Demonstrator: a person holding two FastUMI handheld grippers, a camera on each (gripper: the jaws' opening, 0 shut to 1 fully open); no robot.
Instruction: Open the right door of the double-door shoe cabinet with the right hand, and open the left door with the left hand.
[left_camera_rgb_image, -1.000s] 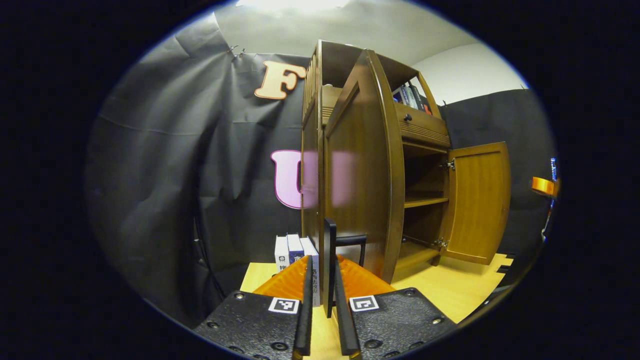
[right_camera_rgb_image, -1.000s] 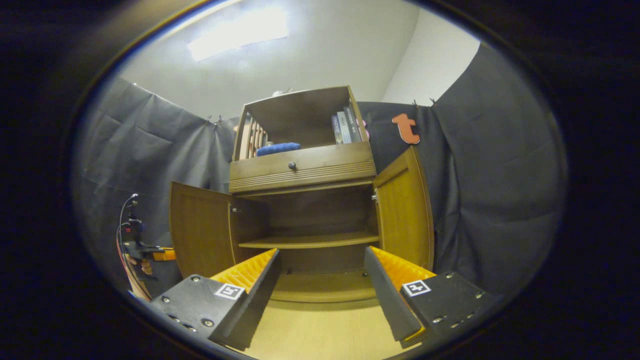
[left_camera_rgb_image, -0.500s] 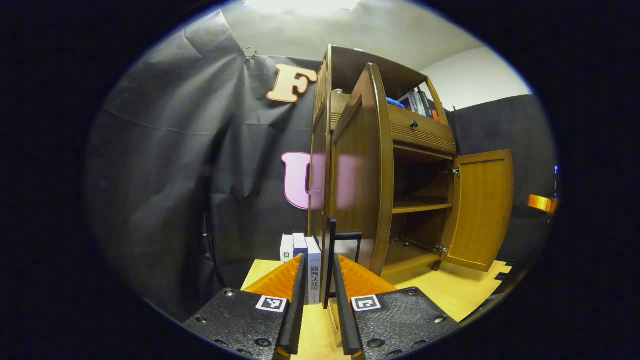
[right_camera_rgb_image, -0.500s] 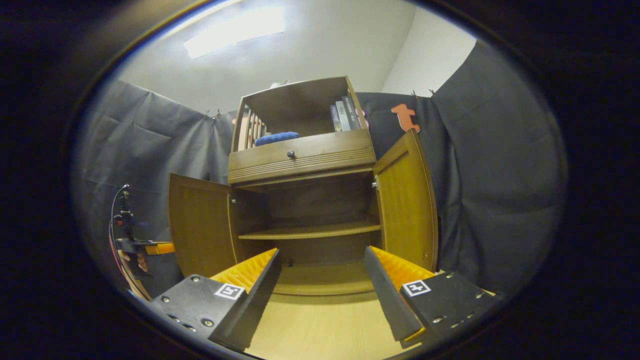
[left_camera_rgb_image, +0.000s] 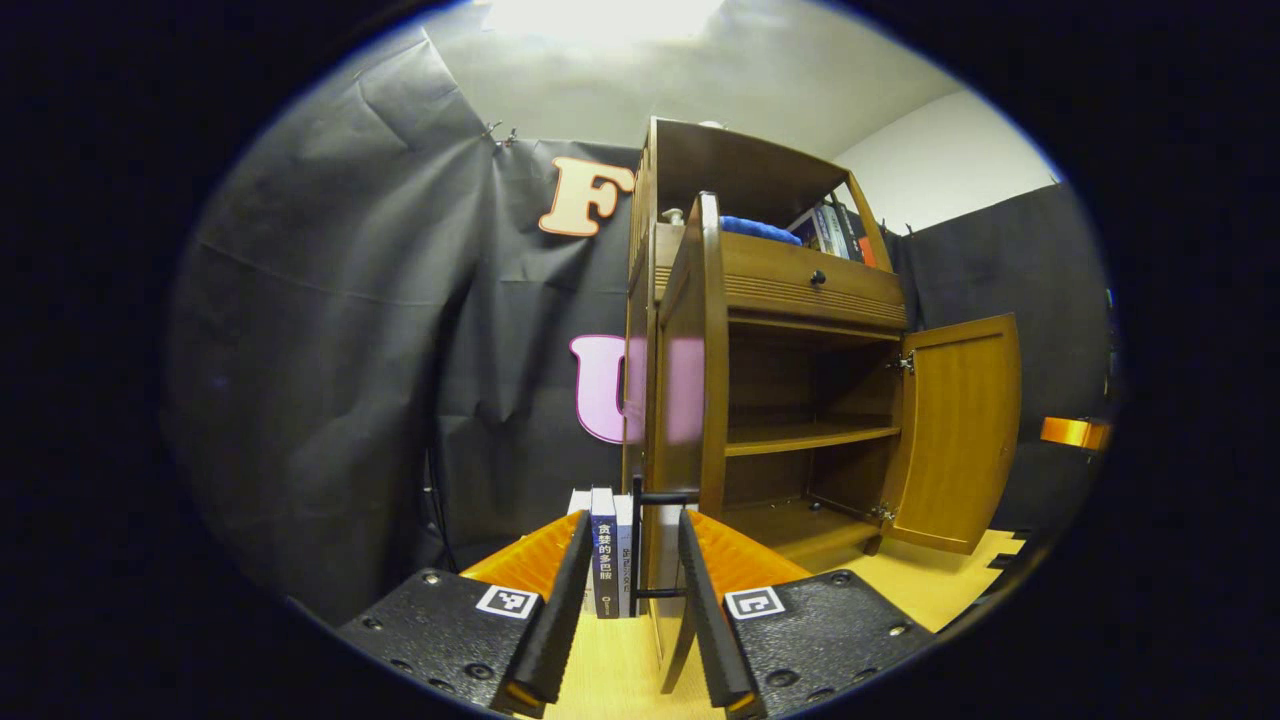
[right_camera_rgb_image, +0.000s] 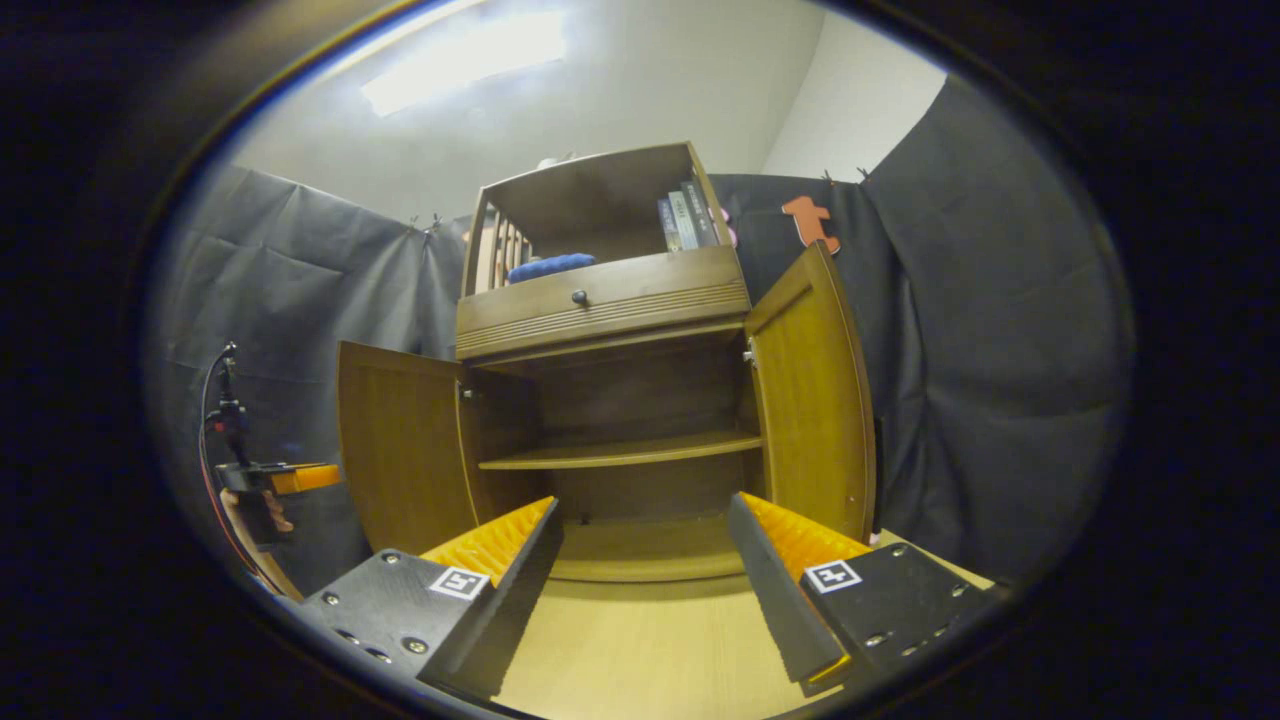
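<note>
Left gripper view, left to right: black cloth wall, then a short row of books standing on the wooden floor beside the cabinet. The left gripper has its fingers parted, with the left door's black bar handle between them; the gap on each side reads as no contact, though I cannot be sure the pads are fully clear. The handle's long axis runs vertical, directly ahead of this gripper and very near. The left door is seen almost edge-on, swung well out from the cabinet front. Further right, the open interior with a shelf, then the right door, also standing wide open on its hinges. Right gripper view, left to right: the other gripper, held by a hand at far left beside the left door; the cabinet interior in the centre; the right door open at right. The right gripper is spread wide, holding nothing, hovering over the floor in front of the cabinet and well apart from both doors. Judgement: both doors appear open, so the task looks essentially complete; what remains is for the left gripper to back straight off the handle along its own axis.
</note>
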